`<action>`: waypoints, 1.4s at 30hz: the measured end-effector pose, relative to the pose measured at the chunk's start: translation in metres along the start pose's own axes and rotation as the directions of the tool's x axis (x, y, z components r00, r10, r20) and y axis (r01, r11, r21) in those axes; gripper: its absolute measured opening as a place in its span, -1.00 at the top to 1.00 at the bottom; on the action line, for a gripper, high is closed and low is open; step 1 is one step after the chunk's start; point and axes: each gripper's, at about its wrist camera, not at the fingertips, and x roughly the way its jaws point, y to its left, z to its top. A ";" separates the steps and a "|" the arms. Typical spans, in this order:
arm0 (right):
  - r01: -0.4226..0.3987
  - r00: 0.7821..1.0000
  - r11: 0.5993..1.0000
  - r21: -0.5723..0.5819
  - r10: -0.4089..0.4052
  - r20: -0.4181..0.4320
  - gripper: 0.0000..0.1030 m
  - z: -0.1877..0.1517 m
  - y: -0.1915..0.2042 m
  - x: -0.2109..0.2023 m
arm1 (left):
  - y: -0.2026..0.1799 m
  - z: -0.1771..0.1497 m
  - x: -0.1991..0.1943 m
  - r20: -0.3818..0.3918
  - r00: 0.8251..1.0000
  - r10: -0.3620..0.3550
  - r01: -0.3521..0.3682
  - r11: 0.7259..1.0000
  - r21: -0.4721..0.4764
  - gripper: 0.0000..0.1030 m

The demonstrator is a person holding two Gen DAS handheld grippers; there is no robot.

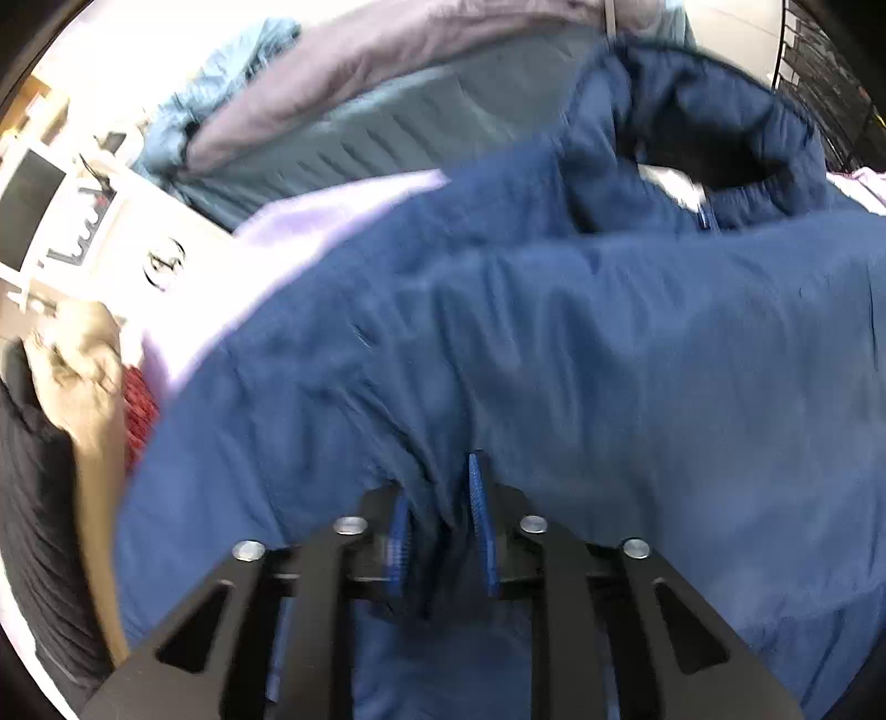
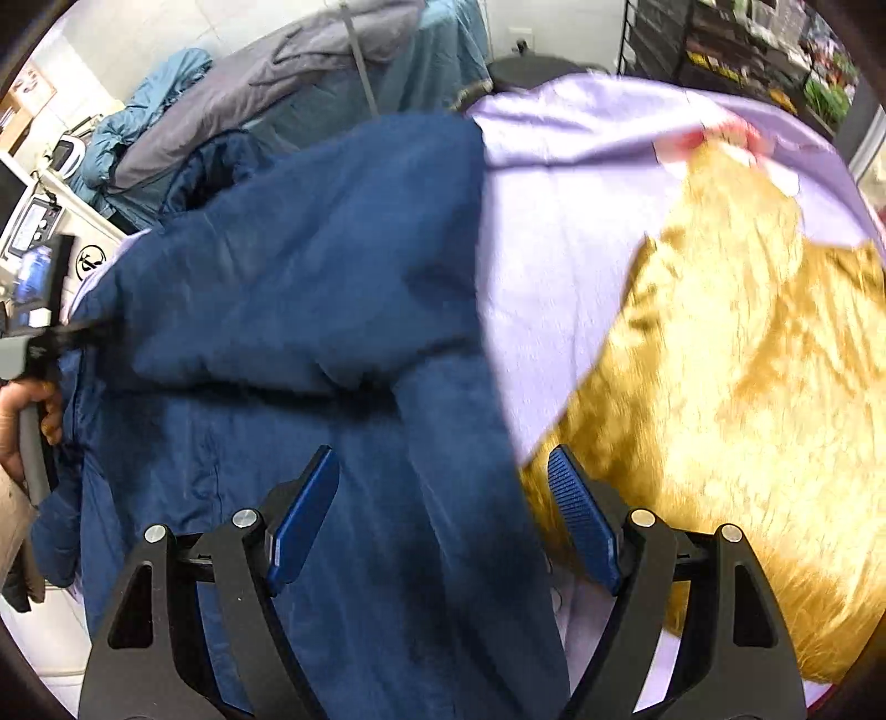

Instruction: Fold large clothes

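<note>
Mid-fold: left gripper [image 1: 443, 526] clamped on navy jacket [image 1: 554, 343] fabric, right gripper [image 2: 443, 520] jaws apart above its sleeve; next, right-side pinch needed on lilac sheet [image 2: 554, 232].

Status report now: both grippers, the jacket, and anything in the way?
Left gripper shut on jacket fold. Right gripper open above jacket, holding nothing. Gold fabric lies beside jacket on the lilac sheet.

Cluttered storeroom: stocked shelving [image 2: 764, 50], heaped bedding [image 2: 310, 77].
</note>
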 end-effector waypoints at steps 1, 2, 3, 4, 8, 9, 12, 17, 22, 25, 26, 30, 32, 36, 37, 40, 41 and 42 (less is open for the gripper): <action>0.002 1.000 1.000 -0.019 -0.002 0.012 -0.50 0.004 0.005 -0.001 | -0.004 -0.007 -0.003 0.016 1.000 -0.016 0.016 1.000 -0.002 0.13; 0.008 1.000 0.999 -0.053 -0.006 0.030 -0.50 0.011 0.015 -0.001 | -0.005 -0.011 -0.006 0.028 0.999 -0.017 0.017 1.000 -0.006 -0.19; 0.014 0.999 0.996 -0.090 -0.010 0.044 -0.50 0.017 0.025 0.000 | -0.006 -0.016 -0.010 0.044 0.999 -0.010 0.010 1.000 -0.014 -0.34; 0.016 0.998 0.992 -0.128 -0.009 0.056 -0.50 0.022 0.035 0.002 | -0.005 -0.023 -0.017 0.065 0.998 -0.013 0.016 0.999 -0.036 -0.35; 0.016 0.996 0.958 -0.285 0.012 0.094 -0.50 0.042 0.079 0.016 | 0.009 -0.047 -0.035 0.110 0.992 -0.055 0.069 0.989 -0.133 -0.63; 0.015 0.995 0.950 -0.311 0.016 0.096 -0.50 0.045 0.087 0.020 | 0.008 -0.052 -0.037 0.114 0.992 -0.060 0.076 0.988 -0.137 -0.64; 0.091 0.995 0.936 -0.341 -0.067 0.080 -0.50 0.058 0.097 0.055 | 0.013 -0.070 -0.040 0.085 0.995 -0.047 0.059 0.988 -0.140 -0.64; 0.155 0.982 0.921 -0.356 -0.184 -0.048 -0.51 0.055 0.074 0.125 | 0.032 -0.108 -0.036 0.020 0.998 -0.067 0.070 0.983 -0.167 -0.64; 0.179 0.979 0.905 -0.386 -0.201 -0.018 -0.55 0.055 0.079 0.125 | 0.046 -0.145 -0.026 -0.050 0.997 -0.056 0.045 0.977 -0.208 -0.64; 0.183 0.980 0.900 -0.396 -0.197 0.005 -0.57 0.053 0.078 0.124 | 0.048 -0.154 -0.028 -0.065 0.995 -0.071 0.053 0.966 -0.253 -0.64; 0.187 0.980 0.898 -0.397 -0.201 0.008 -0.58 0.052 0.078 0.123 | 0.047 -0.156 -0.031 -0.066 0.995 -0.072 0.052 0.963 -0.265 -0.64; 0.198 0.974 0.907 -0.371 -0.226 -0.033 -0.59 0.054 0.078 0.114 | 0.036 -0.160 -0.048 -0.056 0.995 -0.079 0.059 0.956 -0.287 -0.64; 0.163 0.984 0.934 -0.317 -0.178 -0.018 -0.59 0.056 0.081 0.100 | 0.027 -0.164 -0.063 -0.038 0.996 -0.079 0.065 0.957 -0.282 -0.64; 0.049 0.999 0.963 -0.265 -0.043 0.030 -0.59 0.041 0.084 0.055 | 0.019 -0.170 -0.092 0.004 0.997 -0.083 0.080 0.956 -0.283 -0.77; 0.032 0.999 0.962 -0.273 -0.022 0.039 -0.59 0.031 0.086 0.044 | 0.018 -0.173 -0.097 0.007 0.997 -0.083 0.082 0.955 -0.286 -0.77; -0.027 0.999 0.944 -0.329 0.034 0.017 -0.60 -0.009 0.095 0.023 | 0.016 -0.187 -0.112 0.004 0.997 -0.076 0.074 0.954 -0.291 -0.77; -0.038 0.999 0.936 -0.350 0.044 0.011 -0.60 -0.020 0.096 0.017 | 0.016 -0.193 -0.117 0.001 0.998 -0.069 0.067 0.955 -0.289 -0.77; -0.048 0.999 0.926 -0.375 0.053 0.003 -0.60 -0.038 0.097 0.012 | 0.015 -0.199 -0.121 0.001 0.998 -0.064 0.061 0.955 -0.289 -0.77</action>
